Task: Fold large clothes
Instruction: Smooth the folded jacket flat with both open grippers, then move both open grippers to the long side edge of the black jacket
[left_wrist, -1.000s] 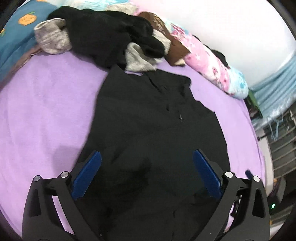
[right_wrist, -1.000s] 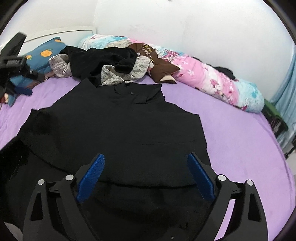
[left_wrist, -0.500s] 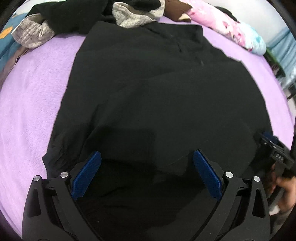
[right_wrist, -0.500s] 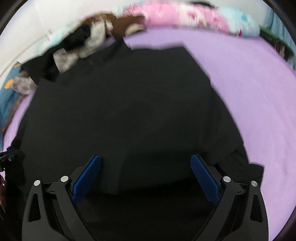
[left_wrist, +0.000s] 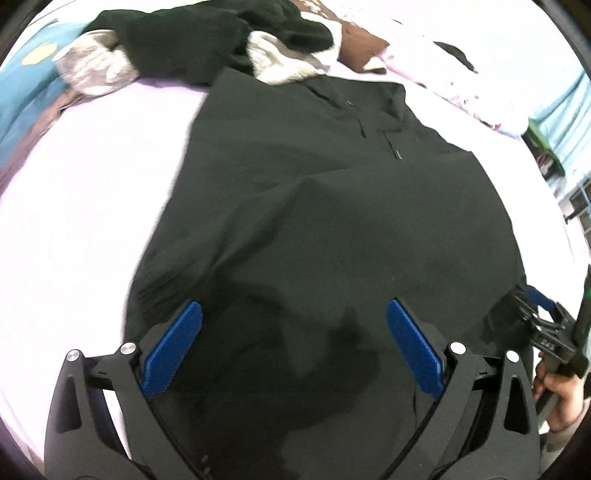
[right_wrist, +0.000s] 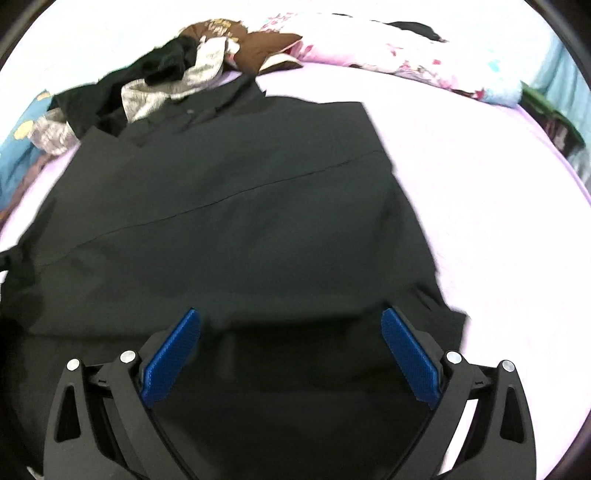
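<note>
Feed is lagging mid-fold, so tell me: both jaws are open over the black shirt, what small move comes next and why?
Probably lower both open grippers, left gripper and right gripper, onto the near hem of the flat black collared shirt and close: nothing is gripped, and the purple bedsheet beyond lies bare.

One large black collared garment (left_wrist: 332, 206) lies spread flat on one lilac bedsheet (left_wrist: 92, 192). Two black grippers with blue finger pads appear: the left gripper (left_wrist: 293, 343) and the right gripper (right_wrist: 290, 350), each with two pads spread wide. Behind sit one heap of black and grey clothes (left_wrist: 207, 44), one brown cushion (right_wrist: 258, 44) and one pink floral quilt roll (right_wrist: 388, 51).
</note>
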